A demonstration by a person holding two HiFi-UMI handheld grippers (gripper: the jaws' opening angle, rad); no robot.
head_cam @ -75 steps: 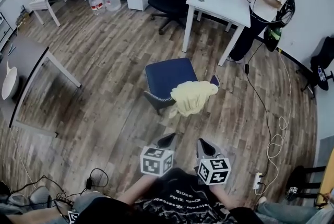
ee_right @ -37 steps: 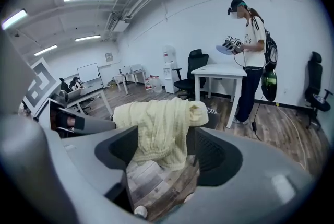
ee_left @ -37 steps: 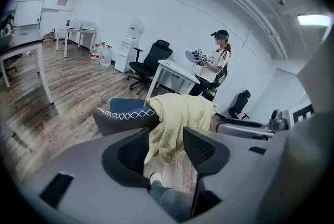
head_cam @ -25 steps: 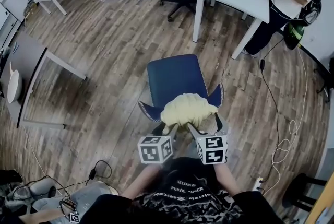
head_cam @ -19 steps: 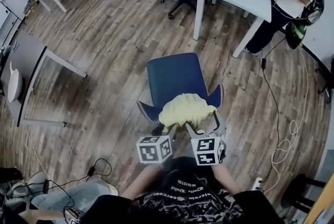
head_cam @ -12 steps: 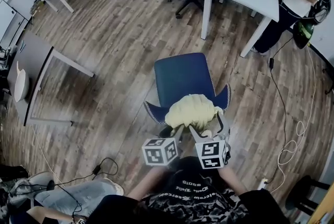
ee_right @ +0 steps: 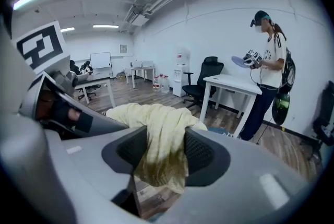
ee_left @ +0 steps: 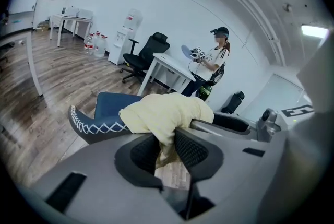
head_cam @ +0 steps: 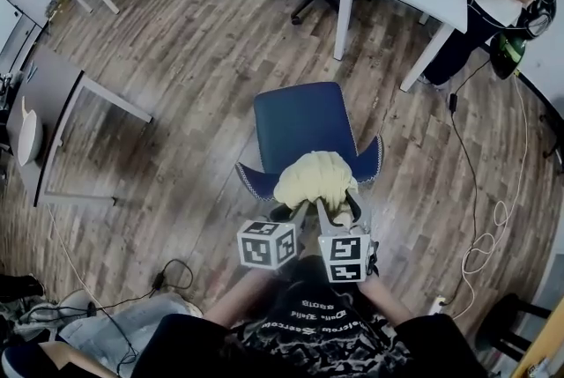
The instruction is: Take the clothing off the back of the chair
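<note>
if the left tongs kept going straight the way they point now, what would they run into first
The yellow garment: the left tongs have just been closing, with a fold of it already between them. Straight on lies more of it and, under it, probably the back of the blue chair.

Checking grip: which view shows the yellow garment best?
Head view: yellow garment whole, over the chair back. Gripper views show only folds pinched in the left tool and right tool, whose jaws have just been closing.
</note>
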